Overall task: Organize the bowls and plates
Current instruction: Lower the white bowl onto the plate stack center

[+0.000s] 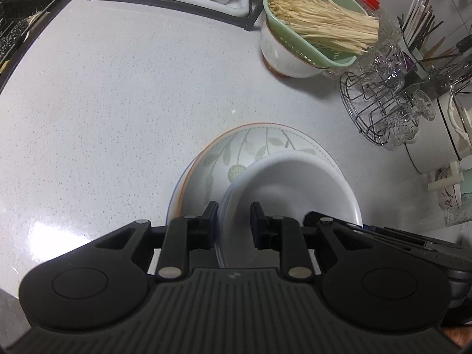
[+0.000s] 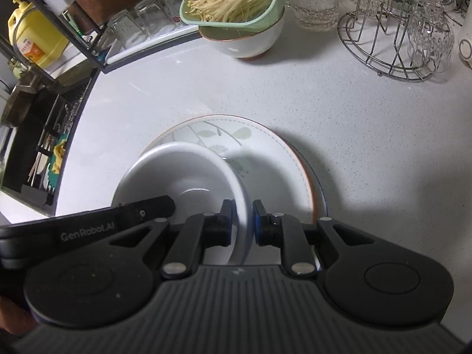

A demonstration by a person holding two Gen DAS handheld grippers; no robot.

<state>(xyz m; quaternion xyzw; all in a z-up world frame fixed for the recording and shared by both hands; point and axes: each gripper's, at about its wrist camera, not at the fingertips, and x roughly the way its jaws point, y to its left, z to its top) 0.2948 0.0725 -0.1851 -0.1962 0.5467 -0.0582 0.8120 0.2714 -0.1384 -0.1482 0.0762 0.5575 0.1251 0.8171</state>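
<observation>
Because the white bowl [image 1: 290, 187] looked smooth, stiff and breakable, both grippers' fingers [image 1: 210, 221] were clamped on its opposite rims, low in each frame.

The left gripper [image 2: 141, 221], its body showing in the right wrist view, is bearing "GenRobot.AI". The yellow bottle's [image 2: 35, 38] label is showing no legible text.

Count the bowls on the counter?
2: a plain white bowl gripped over the leaf plates, and a white bowl under the green basket farther back. Others may be hidden.
</observation>
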